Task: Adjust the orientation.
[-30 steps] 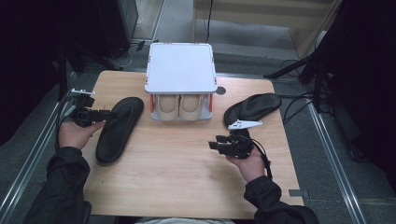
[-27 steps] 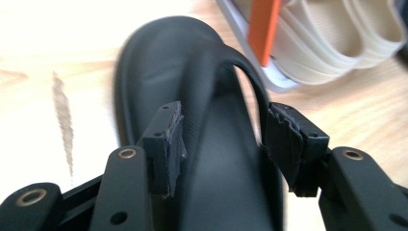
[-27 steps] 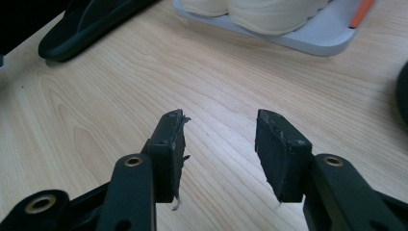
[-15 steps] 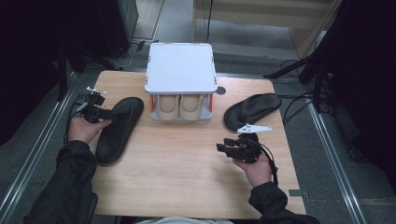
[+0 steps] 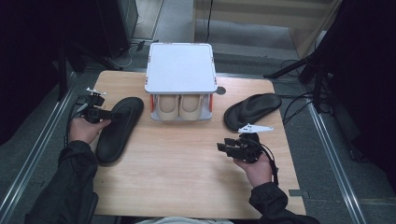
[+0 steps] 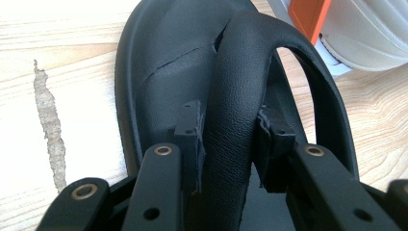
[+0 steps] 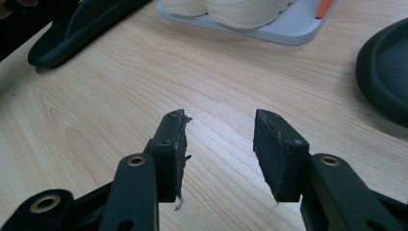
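the left gripper has just been closing and its jaws now clamp the strap of the black sandal at the table's left side, whose long axis runs from the near left toward the shoe rack. the right gripper hangs over bare table with jaws apart and nothing between them, well apart from that sandal and nearer the second sandal. the left gripper view shows the pads pressing both sides of the strap, which the high view is too small to tell.

A white rack holds 2 cream shoes on the table.
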A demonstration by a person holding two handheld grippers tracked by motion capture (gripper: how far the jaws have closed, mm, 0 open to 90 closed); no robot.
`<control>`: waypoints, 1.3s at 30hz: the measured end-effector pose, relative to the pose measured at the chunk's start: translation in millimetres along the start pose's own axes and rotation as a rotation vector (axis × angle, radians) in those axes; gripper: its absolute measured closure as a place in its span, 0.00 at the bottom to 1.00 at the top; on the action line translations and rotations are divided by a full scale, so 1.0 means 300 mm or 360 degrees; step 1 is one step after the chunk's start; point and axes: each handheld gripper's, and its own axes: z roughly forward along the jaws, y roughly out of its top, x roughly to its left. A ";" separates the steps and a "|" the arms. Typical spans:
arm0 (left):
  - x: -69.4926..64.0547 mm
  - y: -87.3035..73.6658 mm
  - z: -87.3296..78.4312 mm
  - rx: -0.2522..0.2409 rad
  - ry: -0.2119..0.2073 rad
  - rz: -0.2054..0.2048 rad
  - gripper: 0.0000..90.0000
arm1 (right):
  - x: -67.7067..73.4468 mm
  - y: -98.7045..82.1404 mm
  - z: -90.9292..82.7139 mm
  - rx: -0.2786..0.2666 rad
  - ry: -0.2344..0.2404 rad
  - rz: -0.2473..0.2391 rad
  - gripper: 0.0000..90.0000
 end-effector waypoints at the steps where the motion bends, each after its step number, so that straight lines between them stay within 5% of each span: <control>1: 0.000 0.000 0.000 -0.0003 -0.0002 -0.0002 0.75 | -0.001 0.000 0.000 -0.0001 0.0000 -0.0001 0.62; 7: 0.002 0.001 -0.009 -0.0003 -0.0005 -0.0035 0.77 | -0.005 0.000 -0.003 -0.0010 -0.0006 -0.0002 0.60; 12: 0.016 0.002 -0.032 -0.0017 -0.0067 -0.0135 0.78 | -0.008 0.000 -0.004 -0.0017 0.0003 0.0011 0.60; 19: -0.001 -0.003 -0.070 -0.0033 -0.0099 -0.0159 0.78 | -0.007 0.010 0.002 -0.0026 0.0012 0.0001 0.58; 27: -0.049 -0.027 -0.127 -0.0028 -0.0107 -0.0178 0.78 | -0.006 0.030 0.013 -0.0027 0.0036 -0.0024 0.58; 39: -0.189 -0.106 -0.172 0.0026 -0.0131 -0.0137 0.78 | -0.015 0.071 0.031 -0.0039 0.0059 -0.0055 0.58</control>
